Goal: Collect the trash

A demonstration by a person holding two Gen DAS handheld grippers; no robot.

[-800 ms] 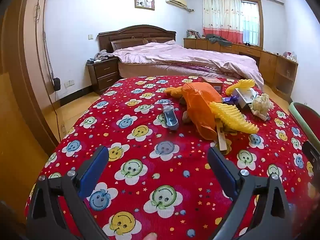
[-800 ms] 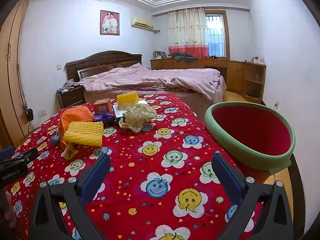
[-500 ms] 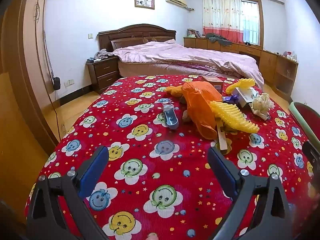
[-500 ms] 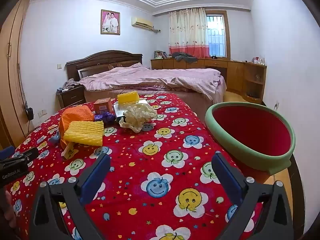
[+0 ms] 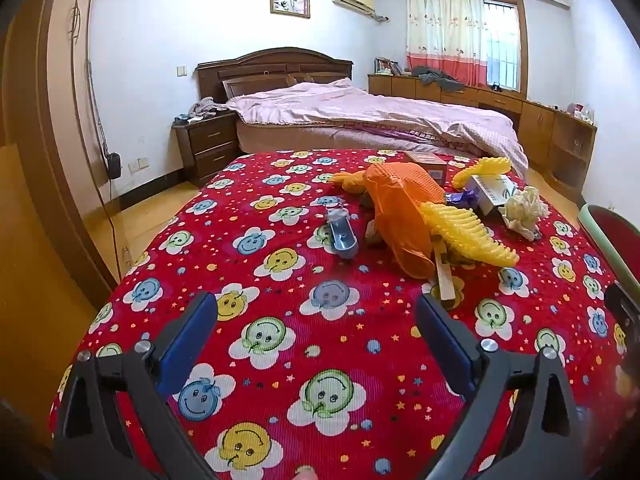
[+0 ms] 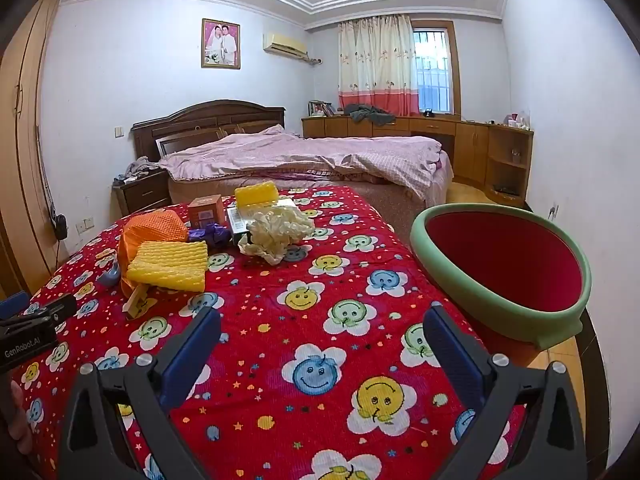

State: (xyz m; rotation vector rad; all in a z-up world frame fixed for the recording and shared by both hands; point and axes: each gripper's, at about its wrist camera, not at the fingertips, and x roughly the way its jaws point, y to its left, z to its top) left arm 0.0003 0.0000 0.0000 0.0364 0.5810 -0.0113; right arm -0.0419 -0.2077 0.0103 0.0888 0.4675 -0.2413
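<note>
Trash lies on a table with a red smiley-flower cloth (image 5: 280, 312) (image 6: 320, 280): an orange plastic bag (image 5: 400, 208) (image 6: 152, 228), yellow foam sheets (image 5: 468, 232) (image 6: 168, 266), a crumpled white paper wad (image 5: 524, 212) (image 6: 276, 228), a small brown box (image 6: 206, 210), a white carton (image 5: 494, 192), a purple wrapper (image 6: 210, 236), a wooden stick (image 5: 444, 280) and a blue-grey scoop (image 5: 342, 234). My left gripper (image 5: 316, 340) is open and empty, short of the pile. My right gripper (image 6: 320, 344) is open and empty, above the cloth.
A green-rimmed red bin (image 6: 504, 272) stands off the table's right edge; its rim shows in the left wrist view (image 5: 612, 240). A bed with a pink quilt (image 6: 304, 156), a nightstand (image 5: 208, 148) and wooden cabinets (image 6: 460, 144) lie beyond. The left gripper's body (image 6: 28, 332) shows at the right wrist view's left edge.
</note>
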